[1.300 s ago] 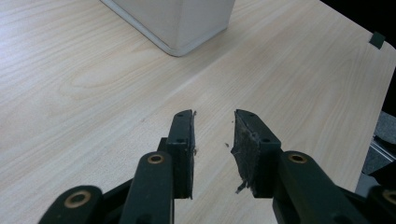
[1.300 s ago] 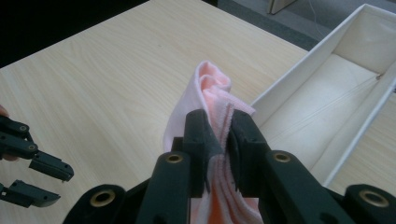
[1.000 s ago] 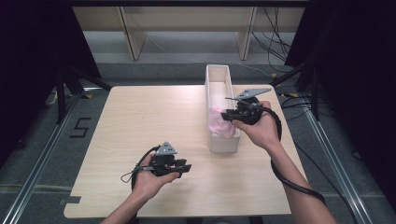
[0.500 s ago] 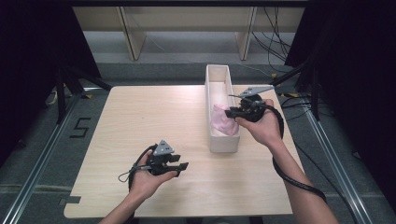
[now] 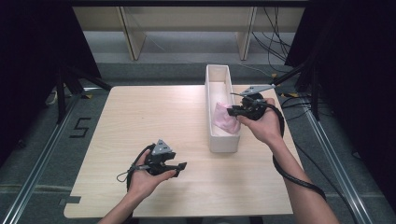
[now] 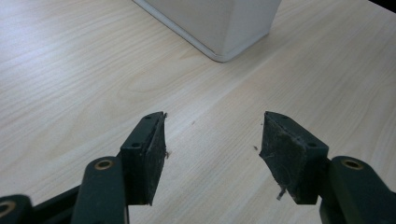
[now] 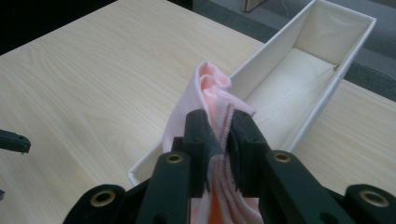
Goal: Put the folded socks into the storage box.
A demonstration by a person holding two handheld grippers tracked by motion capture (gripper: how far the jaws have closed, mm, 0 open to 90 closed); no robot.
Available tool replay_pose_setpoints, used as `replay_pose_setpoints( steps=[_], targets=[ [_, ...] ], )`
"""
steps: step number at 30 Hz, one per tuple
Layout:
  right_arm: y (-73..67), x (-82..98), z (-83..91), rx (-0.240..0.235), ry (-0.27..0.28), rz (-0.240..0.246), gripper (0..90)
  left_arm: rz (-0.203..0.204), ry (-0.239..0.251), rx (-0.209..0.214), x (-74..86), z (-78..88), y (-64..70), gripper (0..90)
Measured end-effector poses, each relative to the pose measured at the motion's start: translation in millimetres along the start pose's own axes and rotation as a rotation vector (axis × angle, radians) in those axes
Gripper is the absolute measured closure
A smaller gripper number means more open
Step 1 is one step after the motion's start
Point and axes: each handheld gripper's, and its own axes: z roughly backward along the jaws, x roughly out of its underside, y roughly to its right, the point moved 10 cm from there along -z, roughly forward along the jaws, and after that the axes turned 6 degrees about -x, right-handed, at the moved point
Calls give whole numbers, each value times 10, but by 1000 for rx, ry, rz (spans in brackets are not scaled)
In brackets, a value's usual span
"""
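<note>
- A lab or recording studio, not a home.
- Black curtains (image 5: 32, 56) flank the light wooden counter (image 5: 154, 116).
- Metal floor rails (image 5: 42, 154) run alongside it.
- Loose cables (image 5: 275, 42) trail over the grey floor (image 5: 187, 46).

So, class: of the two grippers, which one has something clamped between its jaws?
The right gripper, over the white bin: its jaws pinch a pink cloth. The left gripper has just been opening, with nothing between its jaws above the table.

Pale pink cloth (image 7: 212, 100), soft and folded into bunched layers, standing upright on edge at near end of long white box (image 5: 211, 93); partly inside, top rising above rim. Box open-topped, narrow, lying lengthwise near-to-far, right of desk's middle.
</note>
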Motion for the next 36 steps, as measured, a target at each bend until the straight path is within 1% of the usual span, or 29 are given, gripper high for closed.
replay_pose_setpoints(
  steps=[1, 4, 6, 7, 9, 10, 11, 12, 14, 15, 17, 19, 20, 21, 22, 23, 24, 26, 27, 28, 29, 30, 31, 32, 33, 34, 35, 36],
  targets=[
    [-4, 13, 4, -6, -17, -3, 782, 0, 0, 6, -1, -1, 2, 396],
    [2, 16, -22, -2, -17, 1, 782, -1, -1, 6, 2, 1, 2, 396],
    [9, 16, -30, -3, -15, 12, 782, -3, -2, 5, 8, 1, 1, 396],
    [5, 17, -36, -6, -14, 2, 782, -4, -2, 5, 10, 2, 0, 397],
    [14, 17, -34, 3, -19, 5, 782, -2, -1, 3, 13, 2, -5, 397],
    [10, 18, -35, -1, -22, 6, 782, 0, 1, -2, 13, 1, -9, 396],
    [15, 21, -37, 3, -24, 7, 782, 2, 2, 2, 13, 0, -9, 396],
    [16, 11, -56, -1, -11, 15, 782, 6, 4, 0, 12, 1, -11, 396],
    [14, 15, -65, -5, -15, 9, 782, 1, 6, -4, 11, 3, -24, 397],
    [22, 26, -58, 7, -26, 4, 782, 0, 5, -4, 12, 3, -27, 396],
    [33, 25, -60, 15, -24, 3, 782, 5, 8, -5, 11, 0, -27, 396],
    [26, 35, -72, 3, -33, 0, 783, -1, 2, -5, 19, 2, -31, 396],
    [42, 37, -78, 10, -35, 11, 782, -1, 1, -4, 21, 1, -30, 396],
    [32, 42, -82, 10, -39, 2, 782, 3, 3, -9, 22, -2, -29, 396],
    [40, 45, -93, 10, -40, 13, 783, 3, 1, -8, 24, -3, -28, 396],
    [35, 39, -110, 12, -30, 5, 782, 4, 1, -7, 24, -4, -27, 396],
    [43, 48, -109, 12, -40, 16, 782, 4, 0, -7, 25, -5, -28, 396],
    [31, 57, -120, 3, -48, -2, 782, 5, -1, -6, 26, -7, -26, 396],
    [35, 61, -124, 12, -50, 1, 782, 3, 0, 0, 25, -9, -25, 396],
    [39, 59, -128, 9, -53, 7, 782, 3, 0, -1, 24, -10, -26, 396],
    [47, 59, -139, 9, -51, 14, 782, 2, -1, 0, 24, -10, -28, 396],
    [45, 61, -143, 11, -51, 3, 782, 0, -2, 0, 24, -10, -32, 396],
    [47, 63, -151, 9, -52, 7, 782, 0, -2, 1, 23, -9, -33, 396],
    [57, 63, -152, 18, -51, 12, 782, 0, -2, -1, 22, -8, -35, 396],
    [59, 59, -177, 15, -39, 15, 782, 2, -2, -2, 22, -6, -37, 396],
    [62, 68, -170, 8, -55, 23, 782, 5, 0, -7, 22, -6, -40, 396],
    [60, 83, -177, 16, -61, 11, 782, 5, 0, -7, 24, -7, -43, 396],
    [56, 94, -190, 14, -65, 10, 782, 12, 5, -8, 22, -13, -39, 396]
  ],
)
